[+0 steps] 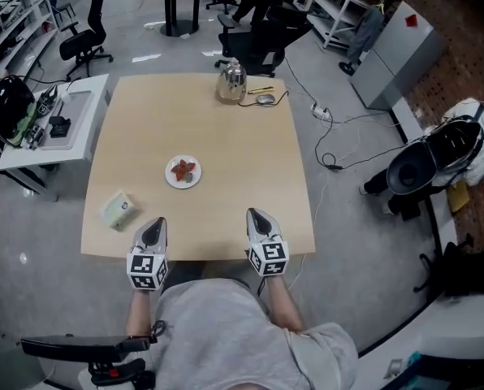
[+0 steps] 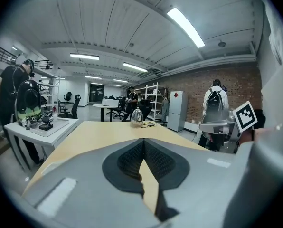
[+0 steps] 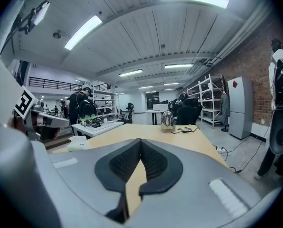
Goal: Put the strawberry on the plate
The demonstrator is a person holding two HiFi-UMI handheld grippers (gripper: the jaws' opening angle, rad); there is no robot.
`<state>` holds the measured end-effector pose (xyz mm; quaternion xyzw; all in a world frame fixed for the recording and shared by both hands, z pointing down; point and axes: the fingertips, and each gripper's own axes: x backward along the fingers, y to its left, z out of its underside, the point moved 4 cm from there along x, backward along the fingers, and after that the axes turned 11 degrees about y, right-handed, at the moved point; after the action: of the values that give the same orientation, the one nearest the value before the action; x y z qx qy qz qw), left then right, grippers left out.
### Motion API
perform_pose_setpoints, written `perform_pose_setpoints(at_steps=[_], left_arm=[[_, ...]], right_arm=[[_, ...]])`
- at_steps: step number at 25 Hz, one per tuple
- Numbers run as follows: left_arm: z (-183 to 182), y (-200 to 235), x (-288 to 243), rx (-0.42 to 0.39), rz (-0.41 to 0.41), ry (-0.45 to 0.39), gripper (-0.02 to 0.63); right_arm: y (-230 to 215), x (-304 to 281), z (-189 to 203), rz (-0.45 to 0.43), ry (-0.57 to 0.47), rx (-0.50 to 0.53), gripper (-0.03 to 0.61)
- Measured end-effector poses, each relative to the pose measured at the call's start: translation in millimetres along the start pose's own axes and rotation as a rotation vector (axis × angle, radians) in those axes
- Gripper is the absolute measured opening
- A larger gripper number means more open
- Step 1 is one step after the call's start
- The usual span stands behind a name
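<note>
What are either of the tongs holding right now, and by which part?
Nothing. The left tongs and right tongs are both shut, tips together with nothing between them. The strawberry lies on the plate, away from both.

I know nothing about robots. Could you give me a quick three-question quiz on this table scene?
1. True or false: the strawberry lies on the plate.
2. The left tool is: A) wide open, B) shut and empty, C) clamped on the plate.
3. Which shiny metal thing stands near the table's far edge?
Key: 1 true; 2 B; 3 the kettle.
</note>
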<state>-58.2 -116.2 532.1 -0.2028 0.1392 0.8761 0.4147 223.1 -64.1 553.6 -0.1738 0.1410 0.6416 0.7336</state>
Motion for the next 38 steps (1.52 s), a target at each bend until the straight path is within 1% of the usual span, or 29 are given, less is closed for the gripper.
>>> perform_pose_setpoints(at_steps=[7, 12, 28, 38], left_arm=[[-2, -3, 7, -0.019, -0.004, -0.02, 0.02], [-3, -2, 11, -0.023, -0.016, -0.03, 0.019], [-3, -7, 12, -0.026, -0.019, -0.016, 0.019], [-4, -10, 10, -0.044, -0.016, -0.007, 0.018]], right_arm=[[-4, 18, 12, 0.021, -0.009, -0.016, 0.006], [-2, 21, 11, 0.017, -0.02, -0.008, 0.006], [-2, 21, 11, 0.014, -0.004, 0.007, 0.006], [-3, 22, 12, 0.017, -0.005, -0.001, 0.006]])
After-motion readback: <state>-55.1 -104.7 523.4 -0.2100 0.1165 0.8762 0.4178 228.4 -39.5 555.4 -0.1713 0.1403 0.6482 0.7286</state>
